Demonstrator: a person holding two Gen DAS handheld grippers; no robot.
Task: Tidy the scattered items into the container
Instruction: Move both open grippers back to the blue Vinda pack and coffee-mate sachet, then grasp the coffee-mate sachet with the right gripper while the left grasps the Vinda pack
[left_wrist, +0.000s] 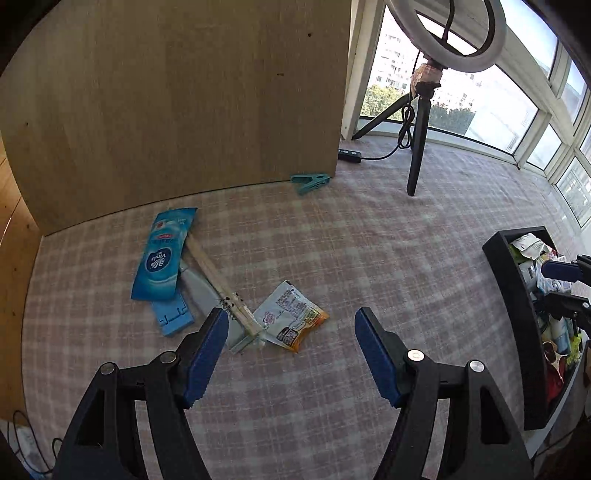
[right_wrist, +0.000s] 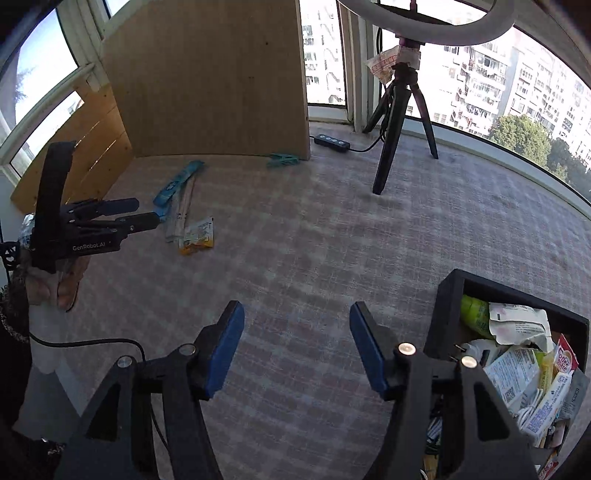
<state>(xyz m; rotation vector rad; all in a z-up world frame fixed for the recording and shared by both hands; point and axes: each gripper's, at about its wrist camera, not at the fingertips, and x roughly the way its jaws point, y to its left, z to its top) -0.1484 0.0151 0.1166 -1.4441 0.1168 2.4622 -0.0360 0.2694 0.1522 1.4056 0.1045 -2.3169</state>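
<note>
Left tool (left_wrist: 291, 334) gapes wide, nothing between its blue pads, hovering low over the checked cloth of the desk (left_wrist: 369, 243). Right tool (right_wrist: 297, 345) equally wide, also empty, hanging just beside the black container (right_wrist: 448, 302) at its 3 o'clock.

Container already well stocked: sachets, a creamer packet, a green bottle. So I judge the tidy well along, with one cluster left.

That cluster, in the left view:
- snack sachet (left_wrist: 291, 315), white and orange, at 12 o'clock, nearest the tool
- chopsticks (left_wrist: 221, 286), at 11 o'clock, lying across a grey tube (left_wrist: 201, 288)
- blue Vinda tissue pack (left_wrist: 164, 254) further out at 10 o'clock, overlapping a small blue card (left_wrist: 173, 317)
- teal clothes peg (left_wrist: 309, 182), far at 12 o'clock, against the wooden board (left_wrist: 177, 103)

Step in hand: left tool lining up on the next pick, probably the sachet. Next move calls for dropping lower, centring the sachet, pinching its raised edge since it lies flat, then carrying to 3 o'clock.
</note>
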